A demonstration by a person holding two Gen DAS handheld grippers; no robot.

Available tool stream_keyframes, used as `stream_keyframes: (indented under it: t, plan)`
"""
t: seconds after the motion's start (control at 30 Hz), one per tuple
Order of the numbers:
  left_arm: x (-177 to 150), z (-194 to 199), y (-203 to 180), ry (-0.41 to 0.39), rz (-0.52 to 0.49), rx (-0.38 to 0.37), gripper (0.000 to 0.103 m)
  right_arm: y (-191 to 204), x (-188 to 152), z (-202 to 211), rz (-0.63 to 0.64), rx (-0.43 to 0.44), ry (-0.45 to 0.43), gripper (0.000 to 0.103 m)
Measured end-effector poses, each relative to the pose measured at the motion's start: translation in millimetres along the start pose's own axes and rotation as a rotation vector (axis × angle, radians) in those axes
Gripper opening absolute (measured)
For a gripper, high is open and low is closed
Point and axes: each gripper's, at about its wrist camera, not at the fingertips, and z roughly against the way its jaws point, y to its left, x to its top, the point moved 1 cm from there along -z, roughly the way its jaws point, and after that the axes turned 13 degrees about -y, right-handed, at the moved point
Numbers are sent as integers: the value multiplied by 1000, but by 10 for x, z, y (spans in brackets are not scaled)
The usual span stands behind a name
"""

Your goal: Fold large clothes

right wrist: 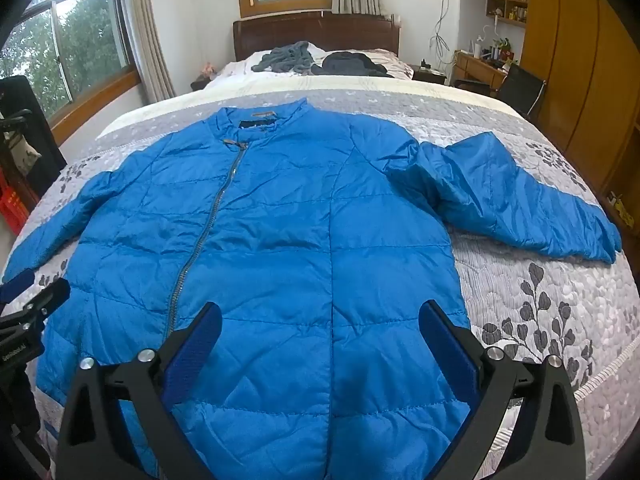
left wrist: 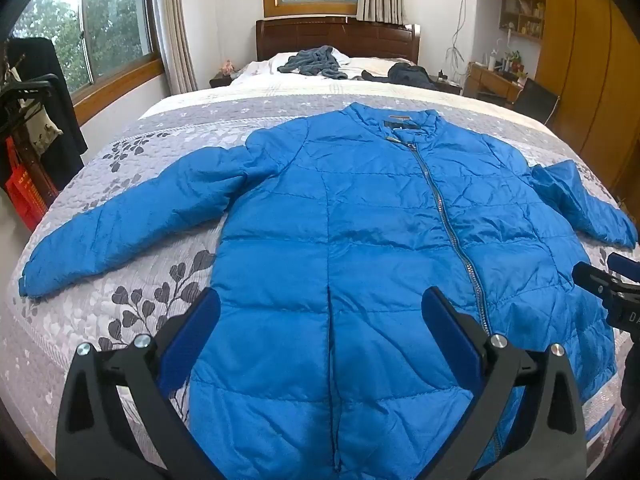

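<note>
I see the blue quilted puffer jacket (left wrist: 340, 240) spread flat on the bed (left wrist: 132, 292). Both left gripper (left wrist: 320, 320) and right gripper (right wrist: 320, 328) gape empty. It looks light, slippery, puffy; I'd pinch the cuff at 9 o'clock.

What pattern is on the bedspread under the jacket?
Dark grey leaf sprigs on a pale grey bedspread, clearest in the right wrist view.

Blue quilted puffer jacket (left wrist: 360, 216) spread flat on the bed

It lies front up, zipped, collar toward the headboard, hem nearest the cameras, both sleeves angled outward and down; the fabric is lightly creased.
</note>
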Motion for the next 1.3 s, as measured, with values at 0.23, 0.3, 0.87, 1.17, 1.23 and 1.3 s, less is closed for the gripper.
stream_keyframes:
  t: [0.23,0.3,0.87,1.17,1.23,1.3]
  plan:
    - [-14,-3,3,-1,0,-1,100,8,17,-5,-4,2,3,99]
    - [-18,-2,2,-1,-1,-1,100,6,16,-9,-4,1,2,99]
    - [-11,9,-8,-8,-5,3,100,-13,19,-10,-5,0,-9,99]
    - [-26,31,13,-9,-3,6,100,-28,18,-4,-3,-1,-12,99]
    - [-26,30,8,-10,-3,6,100,-38,18,0,-4,-1,-14,99]
    - [-27,25,6,-11,-4,5,100,-39,20,-2,-5,-1,-15,99]
